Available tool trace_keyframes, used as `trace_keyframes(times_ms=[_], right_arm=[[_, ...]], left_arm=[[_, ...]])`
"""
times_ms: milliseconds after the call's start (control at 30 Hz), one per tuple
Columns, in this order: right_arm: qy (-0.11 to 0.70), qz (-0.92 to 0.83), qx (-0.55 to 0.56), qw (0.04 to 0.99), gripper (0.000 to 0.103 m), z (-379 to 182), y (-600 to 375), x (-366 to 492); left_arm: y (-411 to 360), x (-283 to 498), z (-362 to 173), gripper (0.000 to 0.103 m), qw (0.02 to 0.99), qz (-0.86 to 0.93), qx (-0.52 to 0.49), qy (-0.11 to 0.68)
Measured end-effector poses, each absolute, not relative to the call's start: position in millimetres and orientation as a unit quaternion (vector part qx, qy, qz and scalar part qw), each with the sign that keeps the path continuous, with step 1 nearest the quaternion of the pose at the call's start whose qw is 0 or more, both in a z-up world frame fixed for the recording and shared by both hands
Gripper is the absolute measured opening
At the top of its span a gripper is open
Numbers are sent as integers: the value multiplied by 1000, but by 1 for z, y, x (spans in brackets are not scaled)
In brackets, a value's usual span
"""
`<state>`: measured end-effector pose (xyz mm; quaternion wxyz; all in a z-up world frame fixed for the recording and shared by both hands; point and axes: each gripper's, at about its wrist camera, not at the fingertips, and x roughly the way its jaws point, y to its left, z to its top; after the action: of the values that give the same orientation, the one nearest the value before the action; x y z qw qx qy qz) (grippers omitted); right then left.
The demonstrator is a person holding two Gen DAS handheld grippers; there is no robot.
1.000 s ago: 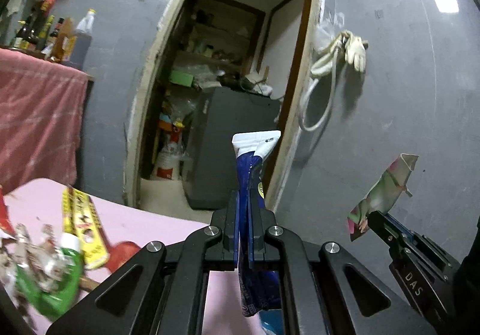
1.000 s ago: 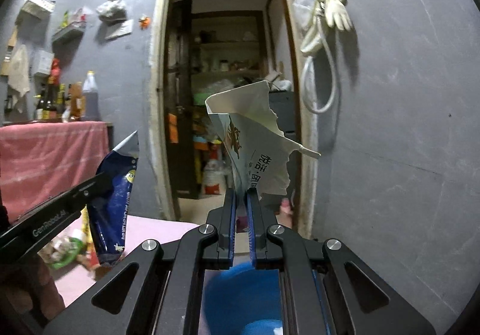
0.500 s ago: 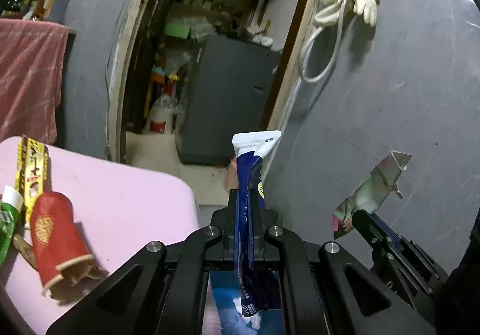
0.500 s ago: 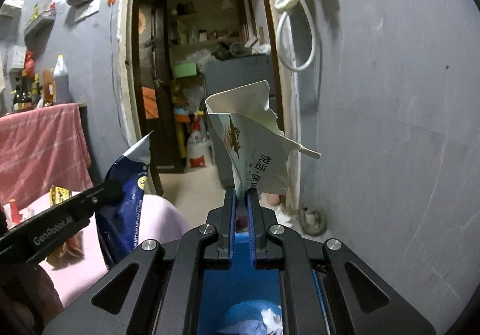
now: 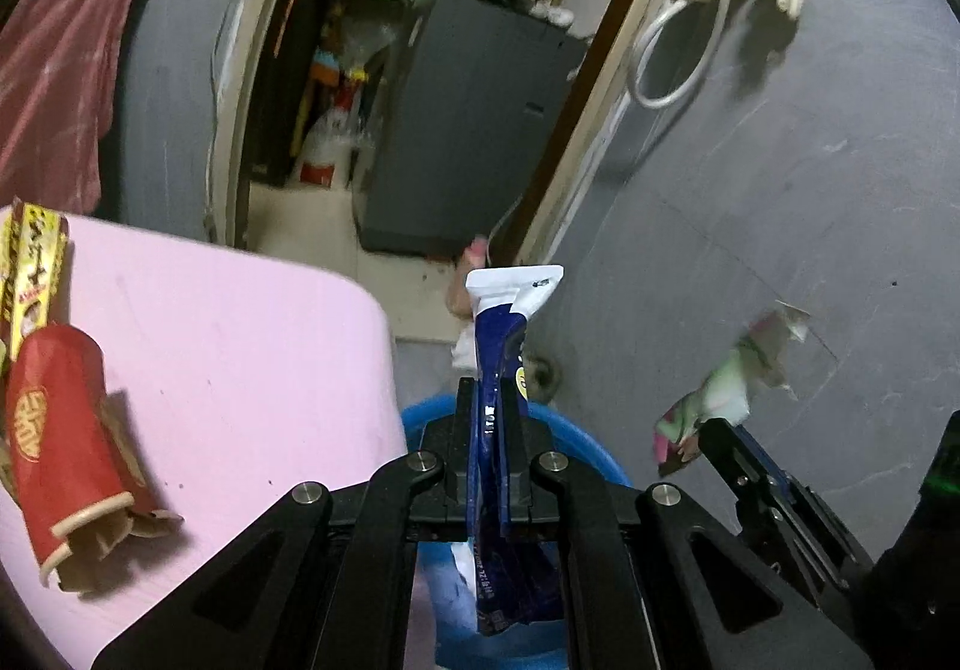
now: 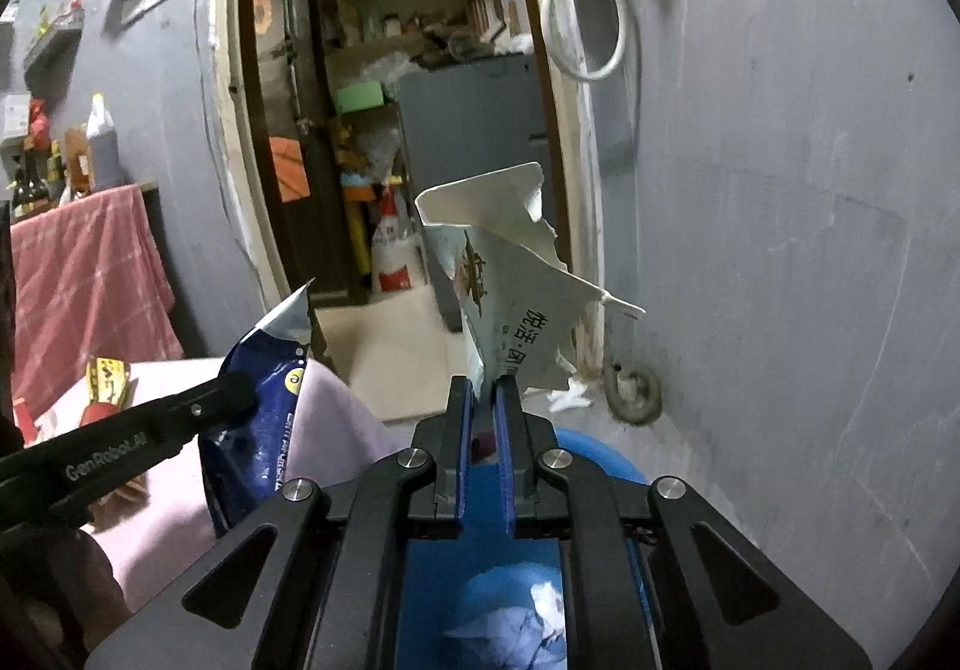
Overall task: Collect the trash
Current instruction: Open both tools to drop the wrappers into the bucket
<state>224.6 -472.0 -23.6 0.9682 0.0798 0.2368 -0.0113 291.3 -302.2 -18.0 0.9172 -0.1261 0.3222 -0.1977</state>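
My left gripper [image 5: 487,400] pinches the blue wrapper [image 5: 497,346], my right gripper [image 6: 480,400] the torn carton [image 6: 510,274], both over the blue bin [image 6: 594,454] at 6 o'clock, ready for dropping.

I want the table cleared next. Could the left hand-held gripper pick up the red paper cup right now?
Probably not yet: the left hand-held gripper is shut on the blue wrapper over the blue bin. The red paper cup lies unobstructed on the pink table.

Pink table [image 5: 240,346] w/ red paper cup [image 5: 60,442], yellow wrapper [image 5: 30,268] on top.
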Motion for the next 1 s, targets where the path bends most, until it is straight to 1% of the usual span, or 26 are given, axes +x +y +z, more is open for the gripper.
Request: trace_keyframes(times_ms=[133, 200, 267, 300, 333, 500, 567, 633, 700, 767, 800, 833, 867, 933, 967, 1000], right_arm=[[252, -18, 77, 964, 11, -26, -472, 228], [249, -21, 77, 965, 11, -25, -473, 227], [242, -23, 74, 967, 15, -23, -472, 225], [235, -25, 74, 969, 24, -21, -472, 223], [229, -26, 75, 970, 29, -20, -473, 221], [193, -37, 73, 978, 29, -7, -474, 210], [173, -40, 72, 981, 33, -1, -474, 204], [152, -41, 77, 985, 54, 5, -475, 199], [132, -40, 83, 987, 56, 10, -475, 193], [121, -41, 85, 988, 59, 14, -474, 190], [117, -42, 87, 989, 65, 16, -473, 189], [110, -41, 88, 989, 71, 19, -472, 187], [102, -41, 89, 990, 74, 22, -470, 185], [91, -40, 88, 991, 81, 29, -466, 181], [85, -38, 88, 992, 82, 32, -463, 179], [80, -37, 89, 992, 86, 36, -461, 177]], left_arm=[[-299, 295, -21, 4, 911, -197, -135, 337], [-298, 294, -20, 7, 910, -196, -137, 338], [-298, 291, -19, 19, 912, -198, -136, 332], [-298, 290, -18, 22, 913, -199, -135, 328], [-299, 290, -18, 25, 915, -200, -135, 324], [-299, 285, -11, 26, 919, -206, -124, 313], [-297, 280, -5, 37, 923, -206, -122, 302], [-294, 275, 2, 43, 929, -204, -118, 285], [-292, 267, 10, 47, 937, -201, -105, 265], [-289, 261, 16, 55, 943, -198, -93, 250], [-287, 257, 20, 57, 947, -195, -88, 241], [-284, 255, 23, 62, 950, -192, -85, 232], [-280, 250, 26, 67, 953, -188, -82, 223], [-270, 245, 32, 75, 958, -181, -80, 209], [-263, 241, 35, 81, 961, -176, -80, 200], [-258, 237, 37, 84, 963, -172, -80, 192]])
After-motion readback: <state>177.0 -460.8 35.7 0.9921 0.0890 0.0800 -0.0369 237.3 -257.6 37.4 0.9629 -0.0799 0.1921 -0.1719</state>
